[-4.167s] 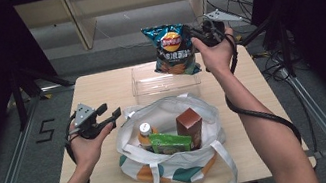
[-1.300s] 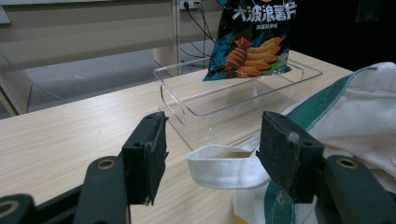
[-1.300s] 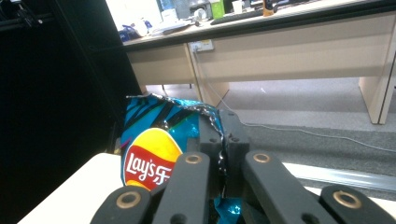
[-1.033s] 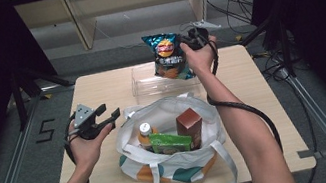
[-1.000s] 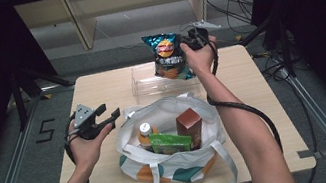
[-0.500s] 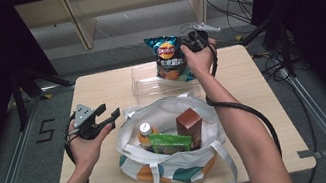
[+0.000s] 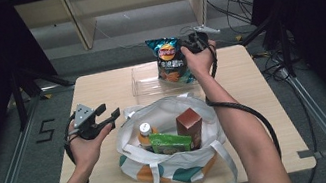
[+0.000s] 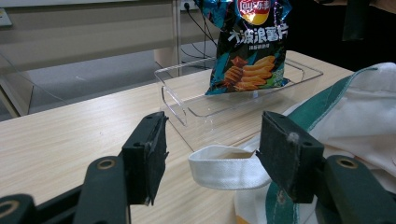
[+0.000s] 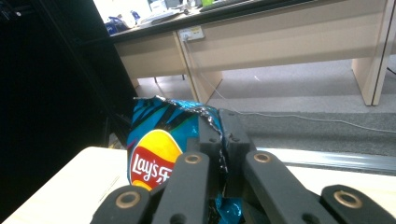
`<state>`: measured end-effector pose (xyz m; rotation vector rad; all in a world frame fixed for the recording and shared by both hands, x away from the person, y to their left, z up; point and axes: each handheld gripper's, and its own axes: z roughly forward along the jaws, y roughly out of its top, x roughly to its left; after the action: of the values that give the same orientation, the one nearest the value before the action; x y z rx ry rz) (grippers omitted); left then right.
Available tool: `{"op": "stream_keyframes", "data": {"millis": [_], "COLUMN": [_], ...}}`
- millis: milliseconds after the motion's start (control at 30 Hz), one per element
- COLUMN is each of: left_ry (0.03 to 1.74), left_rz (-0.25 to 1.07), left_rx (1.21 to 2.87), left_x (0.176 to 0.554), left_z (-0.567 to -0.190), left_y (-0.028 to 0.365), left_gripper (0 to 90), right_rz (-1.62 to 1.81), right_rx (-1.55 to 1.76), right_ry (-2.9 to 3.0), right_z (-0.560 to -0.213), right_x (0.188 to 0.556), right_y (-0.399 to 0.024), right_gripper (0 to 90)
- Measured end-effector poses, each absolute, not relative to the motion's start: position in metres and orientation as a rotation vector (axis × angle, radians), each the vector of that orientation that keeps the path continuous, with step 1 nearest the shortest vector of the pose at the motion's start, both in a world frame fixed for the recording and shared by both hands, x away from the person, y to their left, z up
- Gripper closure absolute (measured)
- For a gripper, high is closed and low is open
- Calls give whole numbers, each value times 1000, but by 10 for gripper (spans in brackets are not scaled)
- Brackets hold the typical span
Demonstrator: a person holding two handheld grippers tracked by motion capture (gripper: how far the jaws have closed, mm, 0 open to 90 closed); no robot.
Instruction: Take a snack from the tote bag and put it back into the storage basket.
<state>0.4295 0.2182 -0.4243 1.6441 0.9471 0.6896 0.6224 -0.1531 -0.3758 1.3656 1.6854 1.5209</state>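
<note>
The chip bag (image 7: 170, 62) had sunk into the clear tray (image 7: 145, 85) at twelve o'clock, hanging upright, top edge clenched in the right gripper (image 7: 193, 44); the left gripper (image 7: 104, 117) stayed released.

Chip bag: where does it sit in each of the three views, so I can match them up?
High view: chip bag at top centre, over the clear tray.
Left gripper view: top centre, its bottom edge in the tray.
Right gripper view: centre-left, pinched between the jaws.
Shared landmark: the wooden table.

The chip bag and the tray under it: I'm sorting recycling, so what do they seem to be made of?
Chip bag: likely glossy printed plastic foil; it crinkles and shines silver at the torn-looking top edge. Tray: clear rigid plastic, probably acrylic; the table shows through it.
</note>
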Motion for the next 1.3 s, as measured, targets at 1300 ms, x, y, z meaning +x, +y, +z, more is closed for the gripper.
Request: {"op": "stream_keyframes", "data": {"millis": [1300], "left_ry": [944], "left_rz": [692], "left_rx": [1650], "left_x": [430], "left_z": [-425], "left_y": [217], "left_gripper": [409], "right_rz": [1418], "right_rx": [1411], "right_ry": [1666], "right_z": [-381], "right_x": [625], "right_y": [-167], "right_gripper": [817]}}
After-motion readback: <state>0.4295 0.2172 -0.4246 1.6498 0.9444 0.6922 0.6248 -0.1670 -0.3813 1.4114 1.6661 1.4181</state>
